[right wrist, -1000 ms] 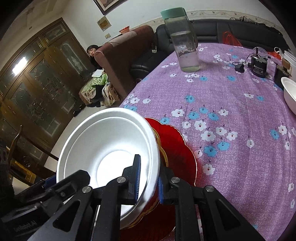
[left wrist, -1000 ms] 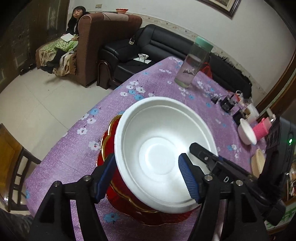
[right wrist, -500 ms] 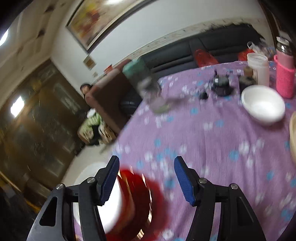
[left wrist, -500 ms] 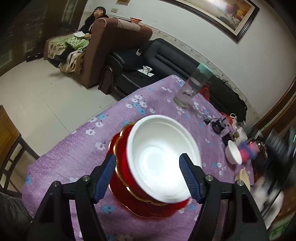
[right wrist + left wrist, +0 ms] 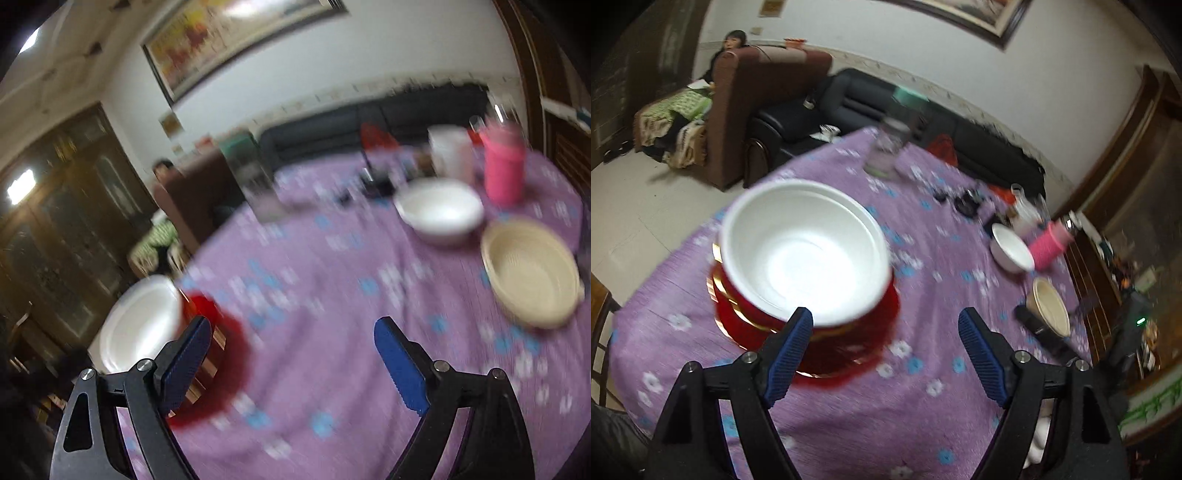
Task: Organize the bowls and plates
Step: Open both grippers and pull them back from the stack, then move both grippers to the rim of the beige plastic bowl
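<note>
**Both grippers empty, jaws spreading; bowl stack sits on the table**

Left wrist view:
- Left gripper point(image 5: 886, 345) at bottom centre, jaws apart and opening, nothing between the blue pads point(image 5: 788, 354). Only tablecloth in the gap.
- One large white bowl point(image 5: 805, 251) centre-left, nested in red gold-rimmed dishes point(image 5: 812, 343). At least two red pieces stacked under it, exact count unclear through blur. Stack rests on the purple floral tablecloth point(image 5: 923, 406), just beyond the left pad, not touched.
- One small white bowl point(image 5: 1012, 249) at right, one beige bowl point(image 5: 1051, 312) below it. Well apart from the stack.
- One pink-sleeved bottle point(image 5: 1052, 245) just right of the small white bowl.
- One clear bottle with green cap point(image 5: 892, 144) upper centre, blurred.
- Small dark items near the far table edge, too blurred to count.

Right wrist view (heavy motion blur):
- Right gripper point(image 5: 291, 365) at bottom centre, jaws wide and opening, nothing between them.
- Same large white bowl point(image 5: 140, 328) and red dishes point(image 5: 221, 354) at lower left, behind the left pad, clear of the jaws.
- Small white bowl point(image 5: 439, 212) upper right, beige bowl point(image 5: 532, 273) at right edge, close together, touching or not unclear.
- Pink bottle point(image 5: 504, 170) and one white container point(image 5: 452, 151) behind them.

Bowl count on table: three, plus the red stack.
</note>
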`<state>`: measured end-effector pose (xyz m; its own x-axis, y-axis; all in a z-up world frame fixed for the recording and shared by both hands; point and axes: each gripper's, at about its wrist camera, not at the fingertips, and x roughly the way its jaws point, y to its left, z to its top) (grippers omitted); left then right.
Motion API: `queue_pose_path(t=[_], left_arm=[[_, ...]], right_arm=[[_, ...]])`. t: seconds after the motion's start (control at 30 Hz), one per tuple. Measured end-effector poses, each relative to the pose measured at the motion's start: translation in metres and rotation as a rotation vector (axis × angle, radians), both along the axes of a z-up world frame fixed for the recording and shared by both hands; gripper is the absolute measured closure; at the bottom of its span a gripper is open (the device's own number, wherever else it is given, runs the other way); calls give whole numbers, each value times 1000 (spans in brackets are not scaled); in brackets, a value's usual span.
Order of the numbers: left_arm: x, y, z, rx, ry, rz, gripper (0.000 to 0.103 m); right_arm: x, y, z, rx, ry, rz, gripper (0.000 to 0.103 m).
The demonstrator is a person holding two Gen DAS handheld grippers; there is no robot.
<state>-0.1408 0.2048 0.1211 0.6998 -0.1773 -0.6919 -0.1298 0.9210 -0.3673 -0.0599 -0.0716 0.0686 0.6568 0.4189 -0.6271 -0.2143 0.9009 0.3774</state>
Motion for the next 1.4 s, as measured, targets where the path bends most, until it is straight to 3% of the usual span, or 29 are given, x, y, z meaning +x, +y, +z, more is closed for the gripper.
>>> queue_pose_path(t=[0.13,0.47,0.83,0.97,1.1,1.27,1.4], left_arm=[[3,-23,-3,28,6,-46,23],[12,-58,-18,58,66,-114,23],[41,-120,-32,101,111,-216,23],[50,-141,-40,89,138,-254,23],[72,-155,-31,48,183,-281,23],[79,-171,-16,153,133,-267,23],[89,-181,-36,141,190,-291,23]], right_arm=[[-3,-21,-25,-35,31,-39,10],[-12,-38,-27,-30,6,-46,10],[-6,-95,15,-29,-115,-158,10],[16,-126,26,5,-121,-231,10],[33,-135,39,60,-121,-219,10],[32,-146,47,22,-168,-227,10],[32,-172,39,18,-168,-277,10]])
